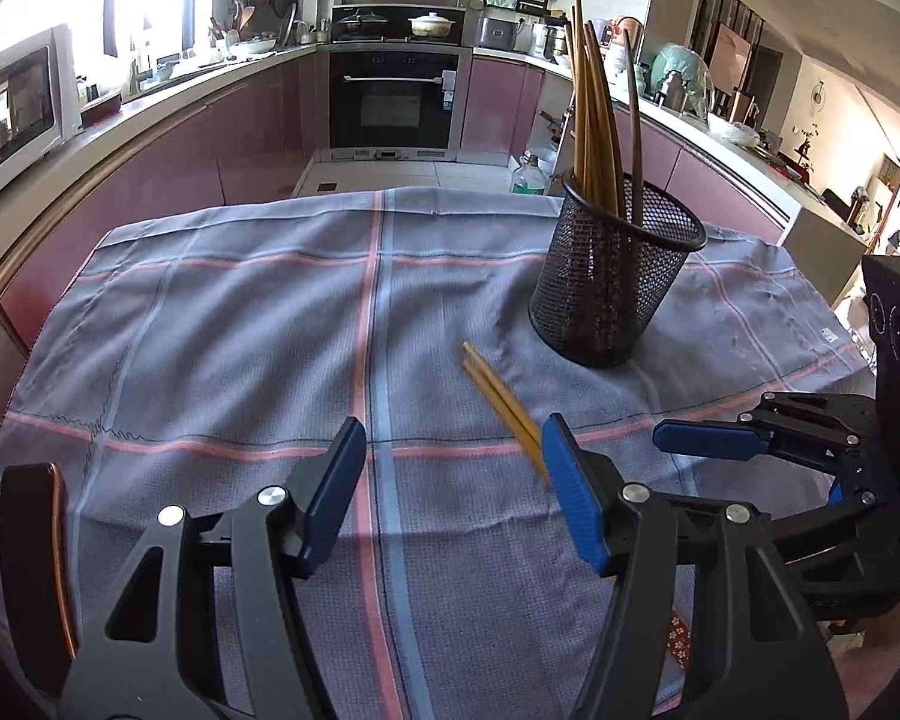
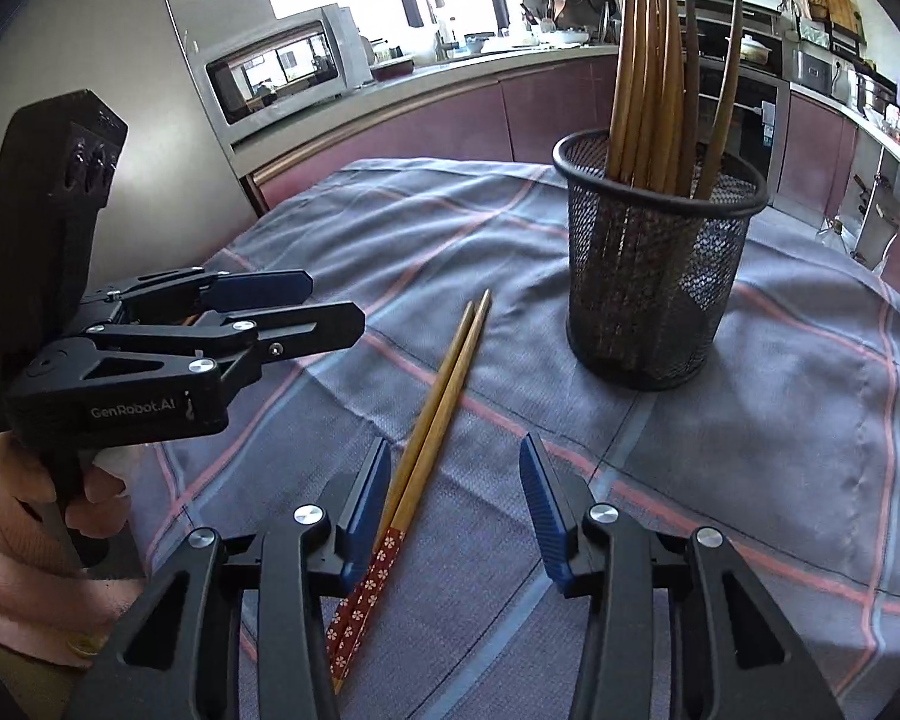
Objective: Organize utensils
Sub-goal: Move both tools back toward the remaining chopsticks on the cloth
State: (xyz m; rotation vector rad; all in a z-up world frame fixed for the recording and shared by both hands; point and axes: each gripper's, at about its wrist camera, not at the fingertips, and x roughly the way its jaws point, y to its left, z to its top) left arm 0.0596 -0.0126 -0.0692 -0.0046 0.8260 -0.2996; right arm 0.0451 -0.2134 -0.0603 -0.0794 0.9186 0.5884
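A blue plaid tablecloth point(image 2: 780, 420) fills the centre of both views. A black mesh holder point(image 2: 660, 276), packed with upright chopsticks point(image 2: 654, 78), is seen upper right. The left gripper point(image 1: 453, 480) and right gripper point(image 2: 453, 492) are held released, grasping nothing. A loose chopstick pair point(image 2: 432, 420) is seen lying lower centre, just beside the right gripper's left finger.

Checked cloth point(image 2: 750, 420) (chopsticks point(image 2: 444, 378), mesh holder point(image 2: 648, 288))

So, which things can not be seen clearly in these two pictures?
- Chopstick pair: left wrist view, handle ends hidden behind the left gripper's finger.
- Chopstick tips inside the mesh cup: both views, mesh obscures them.
- Right gripper: whether it touches the pair, unclear.
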